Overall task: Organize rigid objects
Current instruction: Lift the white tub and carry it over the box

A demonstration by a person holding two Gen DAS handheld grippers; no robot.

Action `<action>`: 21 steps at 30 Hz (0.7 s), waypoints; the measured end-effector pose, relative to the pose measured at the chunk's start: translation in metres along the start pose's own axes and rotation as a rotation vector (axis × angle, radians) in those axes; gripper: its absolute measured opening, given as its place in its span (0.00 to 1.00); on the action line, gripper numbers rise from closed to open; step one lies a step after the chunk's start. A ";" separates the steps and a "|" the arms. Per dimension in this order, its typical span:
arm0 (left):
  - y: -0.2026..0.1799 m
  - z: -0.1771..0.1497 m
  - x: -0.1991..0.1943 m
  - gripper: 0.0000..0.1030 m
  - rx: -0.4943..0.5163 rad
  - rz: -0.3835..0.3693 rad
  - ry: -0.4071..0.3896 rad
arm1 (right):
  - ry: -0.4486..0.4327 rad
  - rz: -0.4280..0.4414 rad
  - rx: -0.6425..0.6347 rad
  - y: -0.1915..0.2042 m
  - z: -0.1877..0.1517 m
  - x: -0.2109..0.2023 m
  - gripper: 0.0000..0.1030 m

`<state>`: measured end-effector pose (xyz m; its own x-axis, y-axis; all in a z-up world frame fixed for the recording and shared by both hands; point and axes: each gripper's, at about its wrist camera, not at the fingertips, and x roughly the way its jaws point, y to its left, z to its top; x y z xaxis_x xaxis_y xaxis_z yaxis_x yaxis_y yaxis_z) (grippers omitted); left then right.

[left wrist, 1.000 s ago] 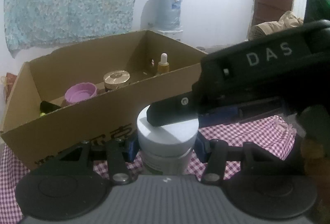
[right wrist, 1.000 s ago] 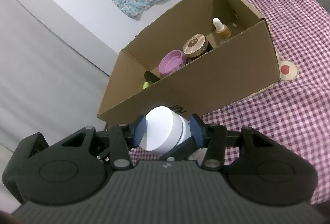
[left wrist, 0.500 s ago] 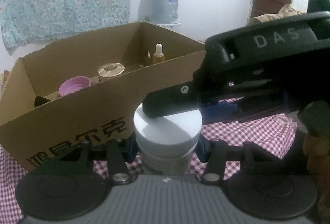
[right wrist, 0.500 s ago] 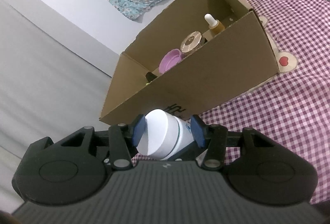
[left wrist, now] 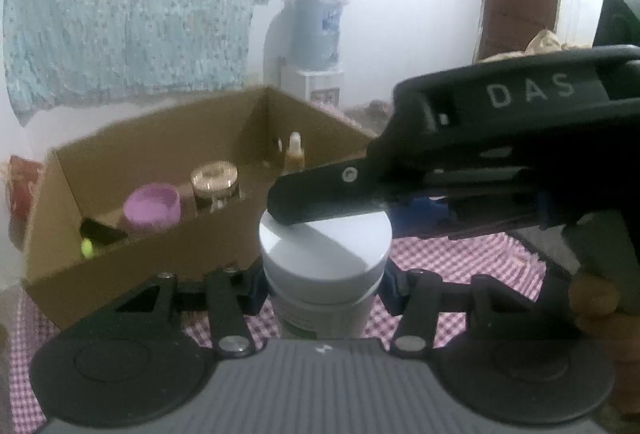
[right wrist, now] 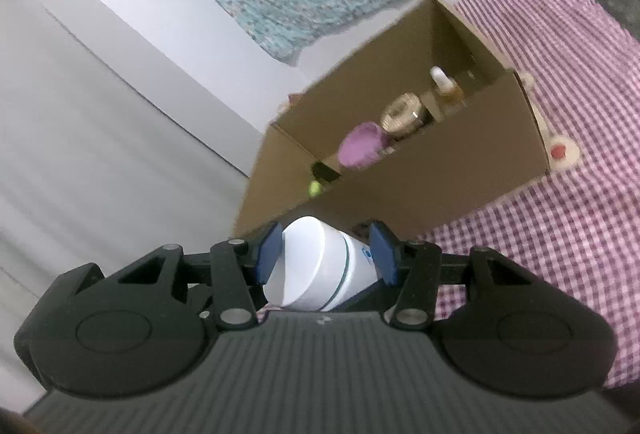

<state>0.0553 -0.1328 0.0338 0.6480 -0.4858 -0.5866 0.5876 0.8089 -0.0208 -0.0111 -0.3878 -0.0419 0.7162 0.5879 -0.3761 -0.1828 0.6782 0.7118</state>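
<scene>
Jar: one white jar [left wrist: 325, 262] with a wide white lid, held above the checked cloth [right wrist: 568, 218], just in front of the box's near wall.
Left gripper [left wrist: 322, 294]: jaws clamped on the jar's body below the lid, blue pads against both sides.
Right gripper [right wrist: 326, 254]: jaws set either side of the jar's lid end; whether the blue pads [right wrist: 383, 252] press on it or stand just off cannot be told. From the left wrist view its black body crosses over the lid from the right.
Box: one open cardboard box [left wrist: 168, 262] on the cloth, near wall facing the grippers, top fully open.
Box contents, counted: one purple cup [left wrist: 152, 208] and one gold-lidded jar [left wrist: 215, 180] side by side near the middle; one dropper bottle [left wrist: 295, 154] in the far right corner; one dark item with a yellow-green tip [left wrist: 94, 238] at the left end.
Open room: bare box floor shows between the gold-lidded jar and the dropper bottle; open cloth lies to the right of the box.
Backdrop: one blue patterned hanging [left wrist: 132, 6] on the white wall; one water dispenser [left wrist: 314, 46] behind the box.
</scene>
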 end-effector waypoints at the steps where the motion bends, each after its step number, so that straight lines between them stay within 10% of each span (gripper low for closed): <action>1: -0.002 0.004 -0.004 0.52 0.005 0.005 -0.011 | -0.010 0.005 -0.010 0.004 0.002 -0.003 0.47; 21: 0.004 0.042 -0.022 0.53 -0.021 0.099 -0.023 | -0.032 0.113 -0.077 0.036 0.032 -0.013 0.47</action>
<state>0.0640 -0.1329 0.0805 0.7133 -0.4104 -0.5682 0.5101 0.8599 0.0194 -0.0057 -0.3854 0.0081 0.7089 0.6488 -0.2764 -0.3140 0.6413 0.7001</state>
